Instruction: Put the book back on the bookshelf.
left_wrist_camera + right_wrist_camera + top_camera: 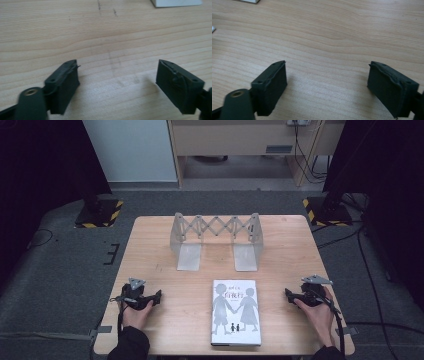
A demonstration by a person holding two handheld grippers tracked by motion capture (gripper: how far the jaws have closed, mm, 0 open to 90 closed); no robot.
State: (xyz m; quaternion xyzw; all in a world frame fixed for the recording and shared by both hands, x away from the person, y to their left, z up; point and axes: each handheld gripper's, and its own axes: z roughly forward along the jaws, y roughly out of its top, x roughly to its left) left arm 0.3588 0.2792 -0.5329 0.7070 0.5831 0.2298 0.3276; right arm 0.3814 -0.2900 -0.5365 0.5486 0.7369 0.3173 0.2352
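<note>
Both my tongs, left and right, sit apart and empty on the table. The book lies flat near the front edge, so my worry is the tips skating off its cover. It could also get shoved toward the rack.

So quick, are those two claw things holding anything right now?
Left gripper: open, holding nothing.
Right gripper: open, holding nothing.

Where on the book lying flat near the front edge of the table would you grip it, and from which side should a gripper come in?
Probably the book's long right edge, approached level from the right by the right gripper, whose jaws stand open beside it. It lies flat, cover up, on the table, so its thin edges are what jaws can span; one jaw likely must slip beneath.
</note>
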